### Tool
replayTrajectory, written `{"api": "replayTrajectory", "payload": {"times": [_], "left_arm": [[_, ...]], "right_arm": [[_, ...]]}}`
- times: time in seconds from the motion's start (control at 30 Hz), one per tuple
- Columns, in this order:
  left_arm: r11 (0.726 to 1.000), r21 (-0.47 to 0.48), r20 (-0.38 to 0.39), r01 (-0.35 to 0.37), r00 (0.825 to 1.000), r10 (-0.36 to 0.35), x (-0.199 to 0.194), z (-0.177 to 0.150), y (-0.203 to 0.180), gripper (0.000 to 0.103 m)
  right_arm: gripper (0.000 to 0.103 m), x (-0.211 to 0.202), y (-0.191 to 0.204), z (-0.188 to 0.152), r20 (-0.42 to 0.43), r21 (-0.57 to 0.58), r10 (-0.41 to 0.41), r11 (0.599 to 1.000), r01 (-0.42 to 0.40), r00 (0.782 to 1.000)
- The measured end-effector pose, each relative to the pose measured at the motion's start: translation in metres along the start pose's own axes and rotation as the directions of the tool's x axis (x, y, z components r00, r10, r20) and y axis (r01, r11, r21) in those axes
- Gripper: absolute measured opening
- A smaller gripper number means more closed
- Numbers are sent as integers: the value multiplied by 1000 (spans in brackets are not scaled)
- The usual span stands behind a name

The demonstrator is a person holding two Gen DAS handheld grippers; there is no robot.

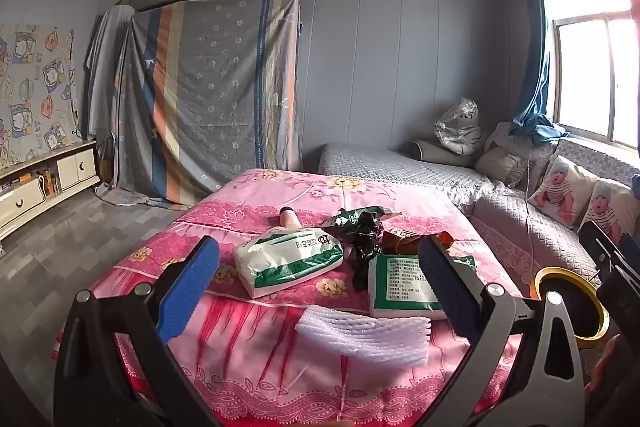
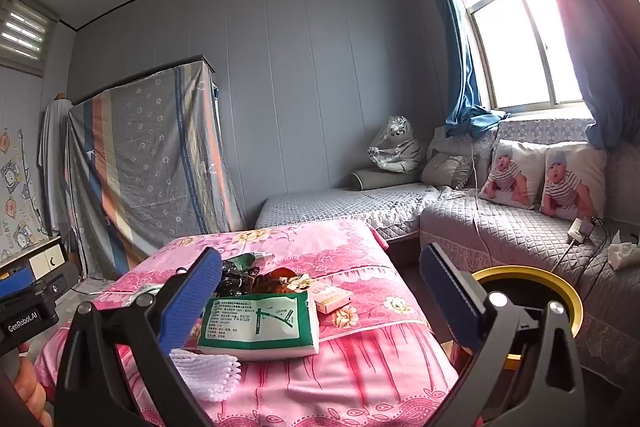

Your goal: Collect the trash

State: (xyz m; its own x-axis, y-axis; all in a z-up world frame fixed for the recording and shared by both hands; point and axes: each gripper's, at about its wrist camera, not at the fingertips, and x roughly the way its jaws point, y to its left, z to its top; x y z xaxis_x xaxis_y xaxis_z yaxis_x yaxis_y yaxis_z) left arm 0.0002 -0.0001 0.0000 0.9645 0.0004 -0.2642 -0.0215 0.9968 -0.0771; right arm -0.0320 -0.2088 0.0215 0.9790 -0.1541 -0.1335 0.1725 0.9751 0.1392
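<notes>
Trash lies on a table under a pink floral cloth (image 1: 256, 219): a white foam net (image 1: 364, 341), a green-and-white tissue pack (image 1: 286, 259), a flat green-and-white packet (image 1: 400, 285), a crumpled black wrapper (image 1: 366, 243), a green wrapper (image 1: 352, 217) and a pinkish tube (image 1: 290, 218). My left gripper (image 1: 320, 279) is open and empty above the near edge, the foam net between its fingers. My right gripper (image 2: 320, 291) is open and empty over the flat packet (image 2: 260, 323); the foam net (image 2: 208, 373) and a small box (image 2: 332, 297) lie nearby.
A black bin with a yellow rim (image 2: 532, 291) stands right of the table, also in the left wrist view (image 1: 572, 303). A grey quilted sofa (image 2: 500, 227) with baby-print pillows runs along the right under the window. A sheet-draped wardrobe (image 1: 208, 95) and low cabinet (image 1: 44, 183) stand at left.
</notes>
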Motion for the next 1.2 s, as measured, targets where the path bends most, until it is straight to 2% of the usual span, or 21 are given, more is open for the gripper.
{"api": "replayTrajectory", "payload": {"times": [1.2], "left_arm": [[1000,9,1,12,1000,-12,-5,5,-4,95]], "right_arm": [[96,2,-7,-2,-7,20,-2,1000,2,1000]]}}
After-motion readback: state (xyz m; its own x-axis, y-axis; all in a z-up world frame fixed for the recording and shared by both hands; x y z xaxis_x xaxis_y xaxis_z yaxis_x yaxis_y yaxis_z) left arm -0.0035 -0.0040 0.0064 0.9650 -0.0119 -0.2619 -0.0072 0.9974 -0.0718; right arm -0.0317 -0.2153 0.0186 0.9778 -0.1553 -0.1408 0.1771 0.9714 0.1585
